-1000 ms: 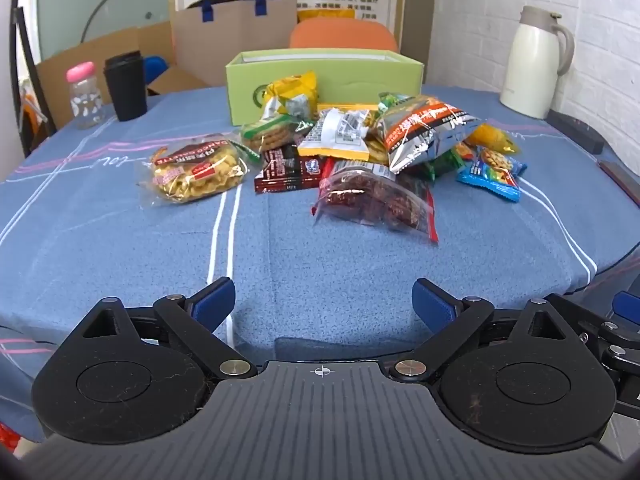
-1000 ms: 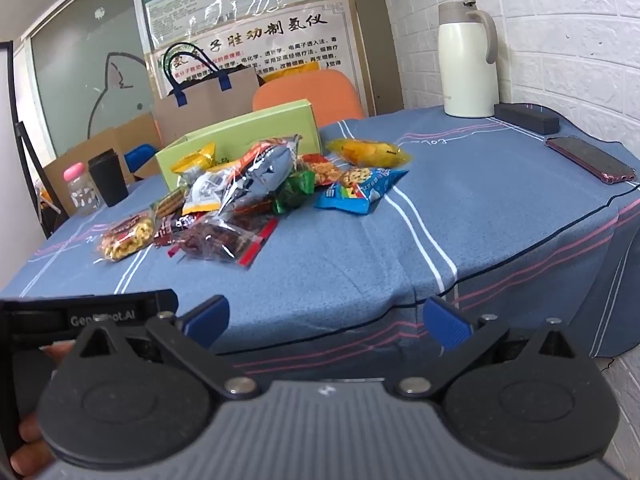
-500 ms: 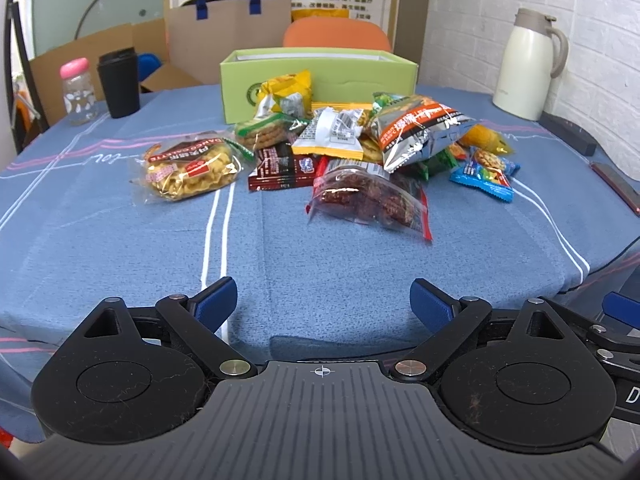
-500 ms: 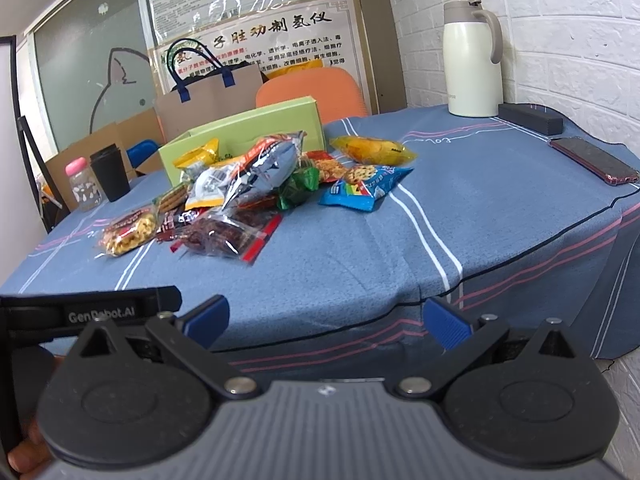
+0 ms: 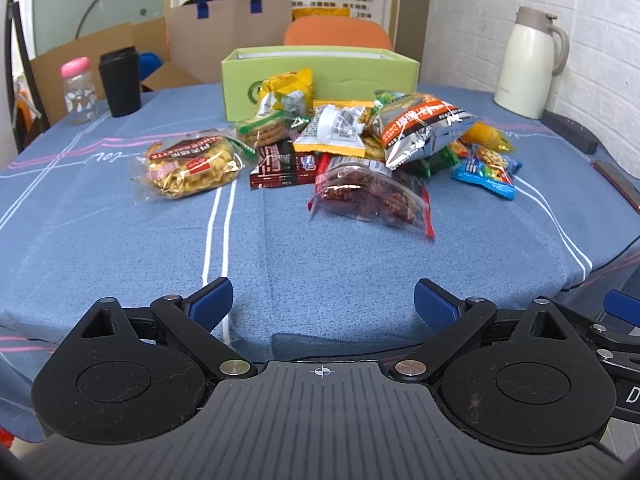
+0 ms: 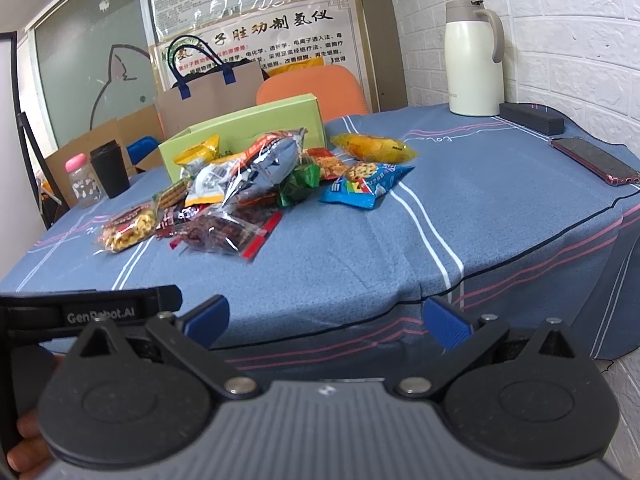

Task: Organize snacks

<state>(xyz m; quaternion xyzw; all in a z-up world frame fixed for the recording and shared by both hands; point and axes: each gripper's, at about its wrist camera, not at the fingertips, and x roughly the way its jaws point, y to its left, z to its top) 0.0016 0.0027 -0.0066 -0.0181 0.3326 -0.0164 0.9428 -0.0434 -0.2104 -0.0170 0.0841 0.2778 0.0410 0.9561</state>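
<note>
Evidently nothing has been picked yet: the left gripper [image 5: 322, 300] and right gripper [image 6: 326, 320] both hang at the near table edge with fingers spread wide and empty, well short of the snack packets [image 5: 340, 148] heaped mid-table just in front of the open green box [image 5: 320, 70], probably their destination. A clear bag of dried red fruit [image 5: 370, 196] lies nearest, a bag of yellow crisps [image 5: 190, 164] apart to the left. The thermos [image 6: 474, 58], phone [image 6: 594, 160] and black cup [image 5: 119, 82] stand aside, blocking nothing.
</note>
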